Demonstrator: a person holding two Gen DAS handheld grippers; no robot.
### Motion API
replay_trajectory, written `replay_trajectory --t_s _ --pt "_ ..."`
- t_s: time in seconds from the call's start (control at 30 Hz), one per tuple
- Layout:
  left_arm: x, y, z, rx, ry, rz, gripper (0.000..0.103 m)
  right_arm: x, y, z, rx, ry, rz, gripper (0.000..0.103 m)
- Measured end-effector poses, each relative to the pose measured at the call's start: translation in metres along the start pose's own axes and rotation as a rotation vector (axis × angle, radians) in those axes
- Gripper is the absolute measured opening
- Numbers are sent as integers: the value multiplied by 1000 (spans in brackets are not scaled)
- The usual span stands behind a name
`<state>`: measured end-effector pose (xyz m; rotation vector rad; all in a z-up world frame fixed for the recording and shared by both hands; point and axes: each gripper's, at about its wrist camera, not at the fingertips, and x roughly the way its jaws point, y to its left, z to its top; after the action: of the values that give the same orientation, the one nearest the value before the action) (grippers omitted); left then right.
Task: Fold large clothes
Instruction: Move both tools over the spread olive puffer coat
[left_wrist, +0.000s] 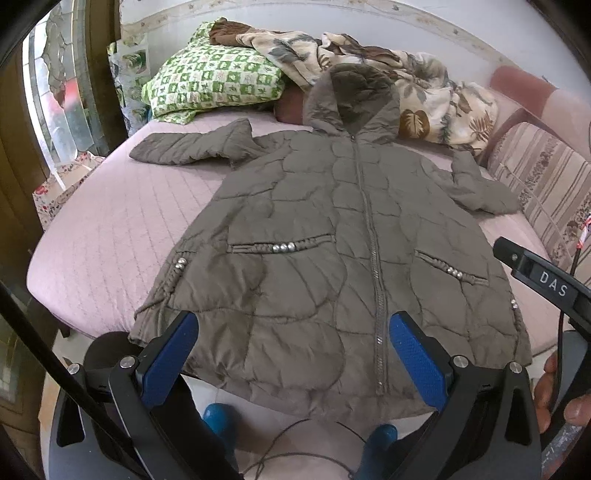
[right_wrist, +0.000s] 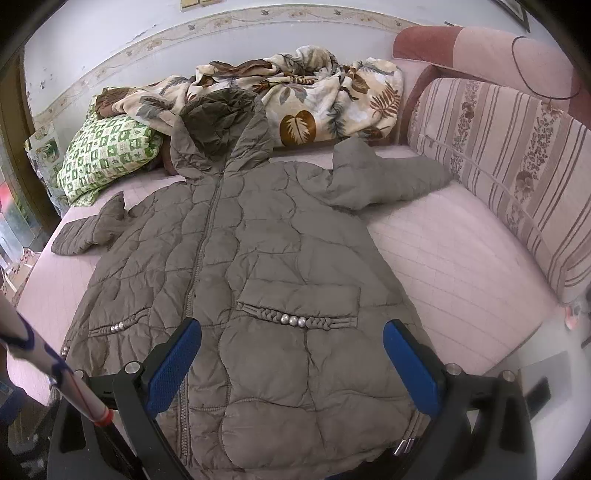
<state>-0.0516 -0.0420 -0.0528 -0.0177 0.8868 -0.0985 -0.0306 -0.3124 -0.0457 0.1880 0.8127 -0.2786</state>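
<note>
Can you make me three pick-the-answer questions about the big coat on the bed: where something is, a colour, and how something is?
1. Where is the green checked pillow?
A. beside the coat's hood
B. on the coat's hem
C. on the floor

2. What colour is the coat?
A. red
B. grey-brown
C. yellow

3. How is the coat's zip?
A. wide open
B. torn off
C. closed up the front

Answers:
1 A: the pillow lies at the far end of the bed, next to the hood.
2 B: the whole quilted coat is grey-brown.
3 C: the two front halves meet along the zip from the hem to the hood.
</note>
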Motion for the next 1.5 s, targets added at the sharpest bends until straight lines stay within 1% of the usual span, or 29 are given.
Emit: replay_trajectory --t_s 0.03,0.1,0.2,0.37,0.5,0.53,0.6,0.73,0.87,1.13,1.37,1.5 --pt "0 0 -2 -1 -1 -8 103 -1 1 0 -3 -4 0 101" --pt "-1 -2 -6 0 6 -55 103 -3 3 -1 -10 -10 -1 101" --pt "-2 -8 -10 23 16 -103 103 -5 3 -2 -16 -15 -12 101" --pt "-7 -13 -12 47 4 -133 103 -6 3 -5 -10 -9 -19 101" --pt "-13 -11 -7 51 -27 -77 103 -8 5 -6 -23 -13 -21 101" --pt "-13 -8 -5 50 -30 -53 103 -9 5 -7 -26 -14 -21 101" --pt "-11 0 3 37 -28 -6 103 -11 7 -8 -31 -19 -23 101" --pt "-11 21 12 -8 -41 45 103 -13 9 -10 -35 -20 -24 101" --pt "-11 35 17 -7 -67 120 103 -14 10 -11 -37 -13 -20 101" --pt "-11 56 15 -45 -60 140 103 -22 21 -16 -75 -17 -15 101" --pt "-16 72 10 -81 -56 127 103 -35 27 -18 -97 -36 -28 101" --pt "-19 78 8 -87 -60 137 103 -41 30 -21 -103 -44 -29 101"
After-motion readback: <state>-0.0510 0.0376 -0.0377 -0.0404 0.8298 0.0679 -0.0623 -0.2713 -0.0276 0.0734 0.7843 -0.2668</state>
